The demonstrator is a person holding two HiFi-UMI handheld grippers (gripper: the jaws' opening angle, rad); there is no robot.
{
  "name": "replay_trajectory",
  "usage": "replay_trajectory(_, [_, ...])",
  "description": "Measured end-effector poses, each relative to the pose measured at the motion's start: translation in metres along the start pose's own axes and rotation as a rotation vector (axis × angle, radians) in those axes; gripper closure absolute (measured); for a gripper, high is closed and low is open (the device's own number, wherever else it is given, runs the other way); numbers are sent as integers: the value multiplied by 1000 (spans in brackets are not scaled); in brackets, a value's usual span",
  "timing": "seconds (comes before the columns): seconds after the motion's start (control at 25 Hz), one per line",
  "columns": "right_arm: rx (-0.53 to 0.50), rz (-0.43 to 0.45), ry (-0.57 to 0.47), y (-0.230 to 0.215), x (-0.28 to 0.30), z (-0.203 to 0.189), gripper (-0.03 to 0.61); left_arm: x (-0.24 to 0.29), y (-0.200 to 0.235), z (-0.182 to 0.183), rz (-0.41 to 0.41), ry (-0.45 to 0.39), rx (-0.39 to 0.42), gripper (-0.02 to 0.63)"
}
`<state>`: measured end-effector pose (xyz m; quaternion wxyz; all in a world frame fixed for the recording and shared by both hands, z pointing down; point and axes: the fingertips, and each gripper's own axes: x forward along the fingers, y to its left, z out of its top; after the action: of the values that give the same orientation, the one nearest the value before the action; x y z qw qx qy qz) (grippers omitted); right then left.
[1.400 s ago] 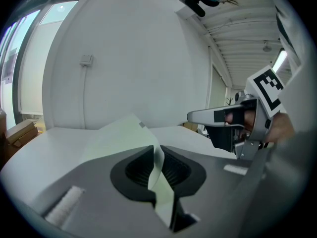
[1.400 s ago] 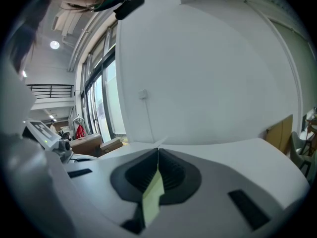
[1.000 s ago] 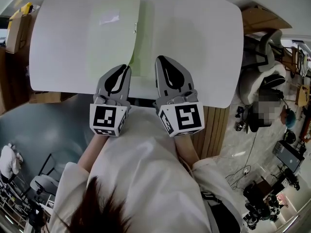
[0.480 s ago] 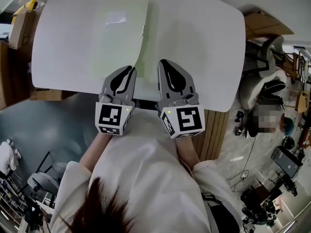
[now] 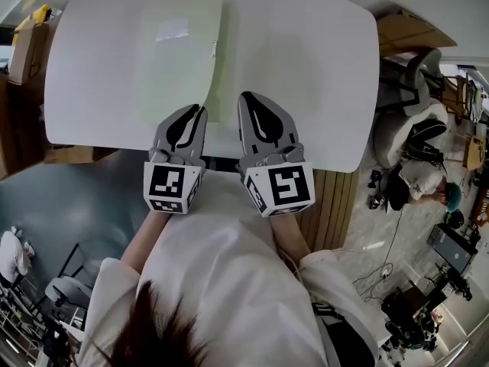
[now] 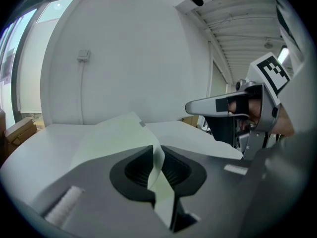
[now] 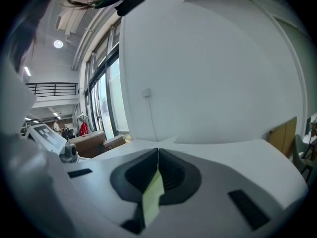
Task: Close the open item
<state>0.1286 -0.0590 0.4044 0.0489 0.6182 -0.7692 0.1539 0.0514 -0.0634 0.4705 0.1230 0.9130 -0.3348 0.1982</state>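
Pale green folder [image 5: 179, 60] is seen in the head view flat on the tabletop's [image 5: 306, 67] left half, unmoved since a second ago. Its long axis runs from the tabletop's near edge to the far one, with the clasp [image 5: 213, 47] facing right. In the left gripper view, the left tool [image 6: 152, 150] has just been opened slightly, though the cover is still pinched. In the right gripper view, the right tool [image 7: 157, 155] is clamped on it too. Closing is judged almost finished.
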Motion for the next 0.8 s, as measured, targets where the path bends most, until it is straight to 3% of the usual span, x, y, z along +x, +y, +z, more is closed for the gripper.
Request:
replay_trajectory(0.2, [3, -7, 3, -2, 1, 0, 568, 4, -2, -4, -10, 28, 39, 574])
replay_trajectory(0.8, [6, -26, 8, -5, -3, -4, 568, 10, -2, -10, -2, 46, 40, 574])
